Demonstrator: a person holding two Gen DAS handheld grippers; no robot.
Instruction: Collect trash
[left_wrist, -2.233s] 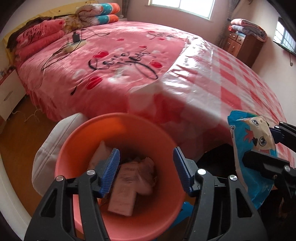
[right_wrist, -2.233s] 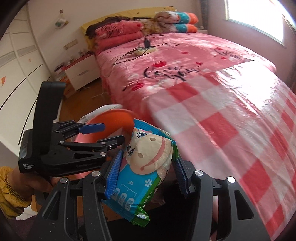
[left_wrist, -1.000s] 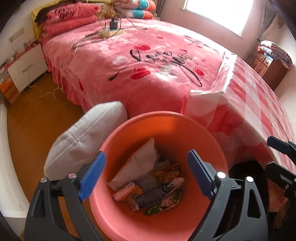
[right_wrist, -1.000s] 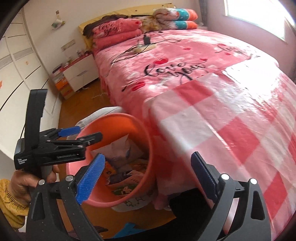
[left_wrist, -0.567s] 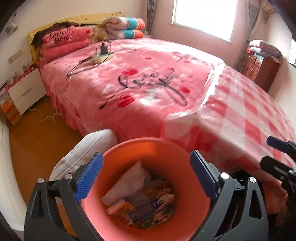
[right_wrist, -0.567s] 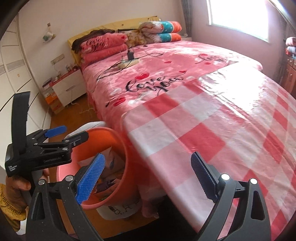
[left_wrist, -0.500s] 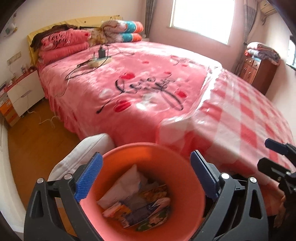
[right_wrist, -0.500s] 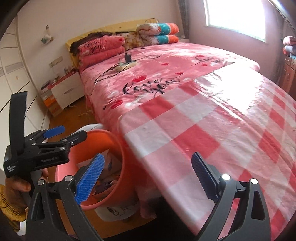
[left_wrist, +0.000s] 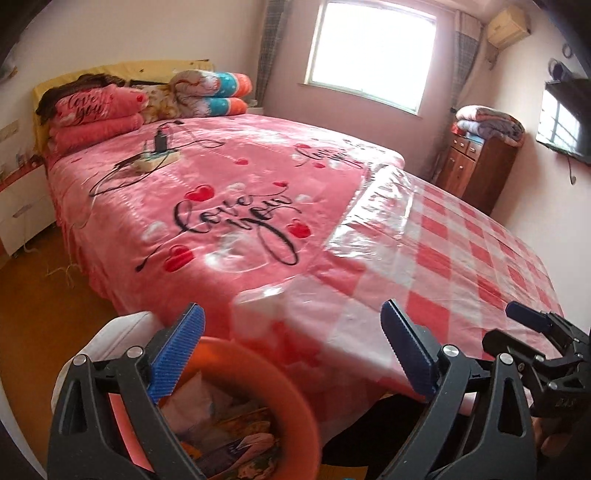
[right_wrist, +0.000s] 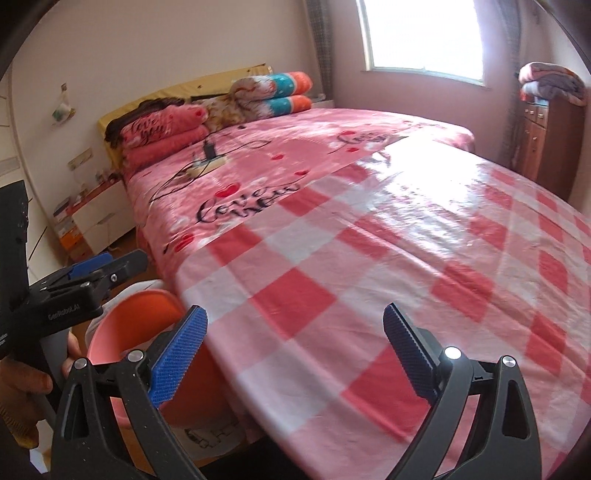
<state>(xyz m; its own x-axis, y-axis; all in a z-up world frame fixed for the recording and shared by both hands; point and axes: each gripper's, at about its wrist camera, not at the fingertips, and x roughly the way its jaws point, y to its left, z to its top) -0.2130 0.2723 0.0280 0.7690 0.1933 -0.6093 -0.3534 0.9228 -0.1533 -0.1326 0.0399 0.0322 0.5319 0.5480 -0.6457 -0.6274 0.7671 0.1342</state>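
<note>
My left gripper (left_wrist: 291, 350) stands open and empty, above the near rim of an orange bucket (left_wrist: 266, 373) at the bottom left. Crumpled wrappers and paper (left_wrist: 229, 439) lie inside the bucket. In the right wrist view my right gripper (right_wrist: 291, 350) is also open with nothing between its blue pads (right_wrist: 177, 354), over the red-and-white checked cloth (right_wrist: 369, 258). The bucket (right_wrist: 140, 321) shows there at the lower left beside the cloth's corner, below the left gripper (right_wrist: 114, 266), which a hand (right_wrist: 22, 380) holds. The right gripper (left_wrist: 511, 330) shows at the right edge of the left wrist view.
A bed with a pink "Love you" blanket (left_wrist: 229, 206) fills the middle; a power strip with a charger and cables (left_wrist: 157, 158) lies on it. A white cushion (left_wrist: 110, 332) sits beside the bucket. A wooden dresser (left_wrist: 476, 170) stands at the far right, a nightstand (left_wrist: 18, 206) at the left.
The snack pack once held in the right gripper is gone and that gripper is open. Both views have risen from the bucket toward the bed; the bucket slid to the lower edge.
</note>
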